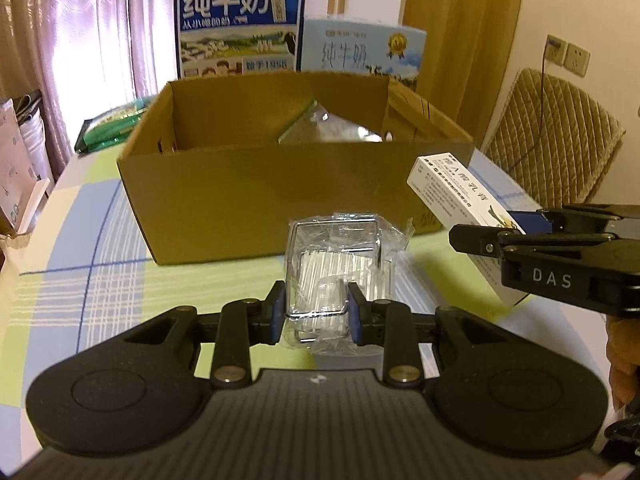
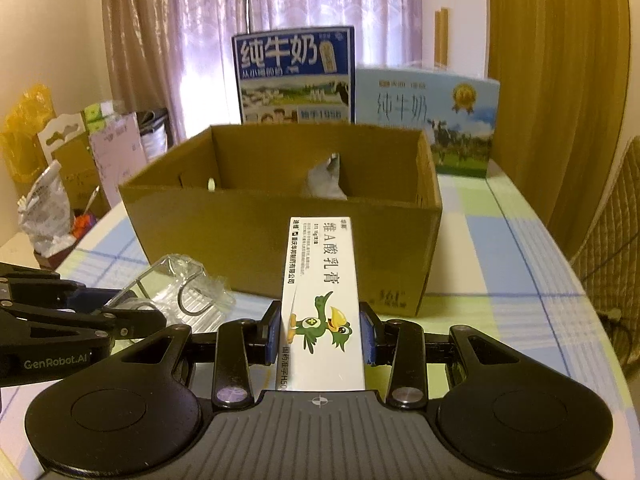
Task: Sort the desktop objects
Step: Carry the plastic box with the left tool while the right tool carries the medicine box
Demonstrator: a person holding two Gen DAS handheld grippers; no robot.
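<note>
- The left claw [image 1: 316, 312] is closed on a clear plastic packet [image 1: 340, 264] with a wire hook inside, held above the desk [image 1: 92, 280] just in front of the cardboard box [image 1: 248, 196].
- The right claw [image 2: 322, 332] grips a white ointment carton [image 2: 320, 300] with a green bird printed on it, pointing lengthwise toward the same box.
- The open box already holds some clear wrapping [image 1: 320, 124].
- Two milk cartons [image 2: 294, 76] stand behind it.
</note>
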